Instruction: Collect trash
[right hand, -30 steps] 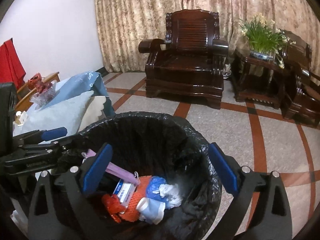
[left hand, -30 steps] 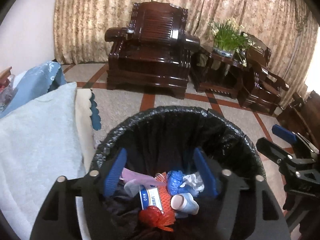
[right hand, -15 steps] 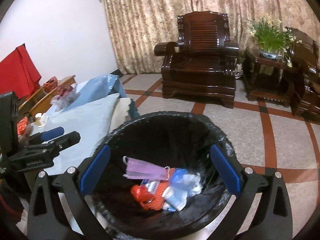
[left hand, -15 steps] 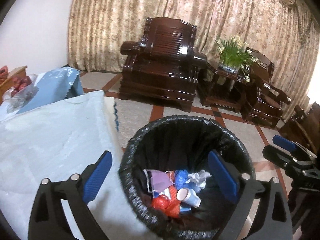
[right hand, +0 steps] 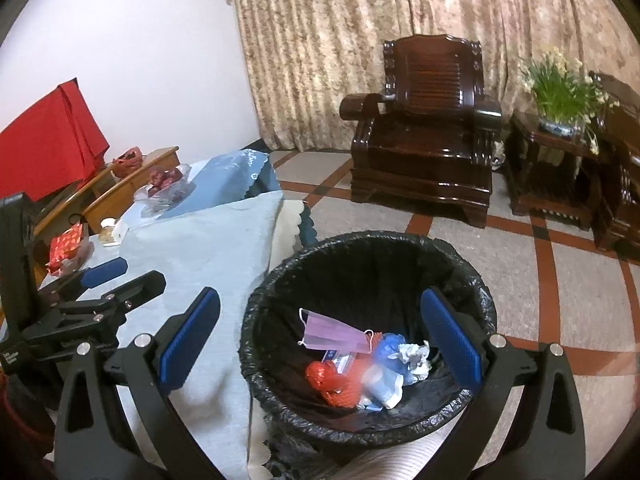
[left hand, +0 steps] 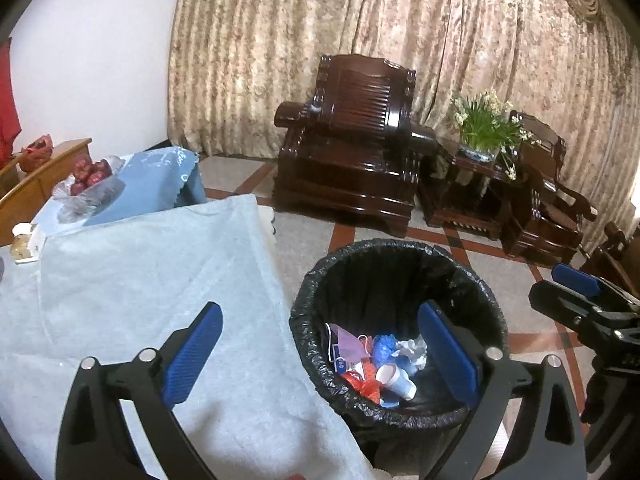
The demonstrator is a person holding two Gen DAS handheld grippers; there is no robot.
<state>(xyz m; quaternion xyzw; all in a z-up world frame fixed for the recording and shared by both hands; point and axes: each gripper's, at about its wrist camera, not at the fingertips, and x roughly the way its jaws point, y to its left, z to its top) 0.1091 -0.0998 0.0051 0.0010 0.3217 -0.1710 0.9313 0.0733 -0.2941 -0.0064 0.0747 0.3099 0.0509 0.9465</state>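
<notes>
A bin with a black liner stands on the floor beside a table under a light blue cloth. In the bin lie a purple face mask, a red net, a paper cup, a blue wad and crumpled white paper. My left gripper is open and empty, above the bin's left rim. My right gripper is open and empty, above the bin. Each gripper shows in the other's view, the right and the left.
A dark wooden armchair and a side table with a flowering plant stand by the curtain. On the table's far end lie a bag of red fruit, a red packet and small items.
Both grippers have risen and pulled back from the bin; the left one opened wider and swung left over the cloth. The purple mask now lies in the bin.
</notes>
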